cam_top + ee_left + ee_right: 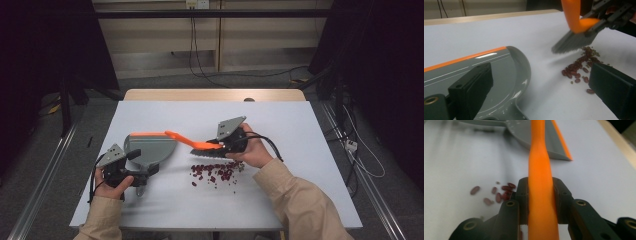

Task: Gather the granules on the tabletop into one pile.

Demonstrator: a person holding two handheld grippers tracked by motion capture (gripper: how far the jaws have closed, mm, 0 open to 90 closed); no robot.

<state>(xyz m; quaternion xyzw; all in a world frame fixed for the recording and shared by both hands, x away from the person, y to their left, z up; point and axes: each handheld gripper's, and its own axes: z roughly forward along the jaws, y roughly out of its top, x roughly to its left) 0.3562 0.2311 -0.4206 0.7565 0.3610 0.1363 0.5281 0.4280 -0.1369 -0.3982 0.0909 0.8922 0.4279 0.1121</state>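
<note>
Beans waiting beside the dustpan, brush poised above them

Beans (pixel 215 173) lie scattered on the white table (pixel 280 200) in the high view, just right of the grey dustpan (pixel 150 147). The right gripper (pixel 220 145) hangs over them, and the left gripper (pixel 131 176) sits at the pan's handle end.

From the left gripper view, its jaws stand apart with the pan's handle low between them; whether they pinch it I cannot tell. The brush (pixel 574 42) hovers over the bean pile (pixel 580 67).

In the right gripper view the jaws are clamped on the orange brush handle (pixel 541 195). I'd keep the pan lip flat and sweep low, in short strokes toward it
</note>
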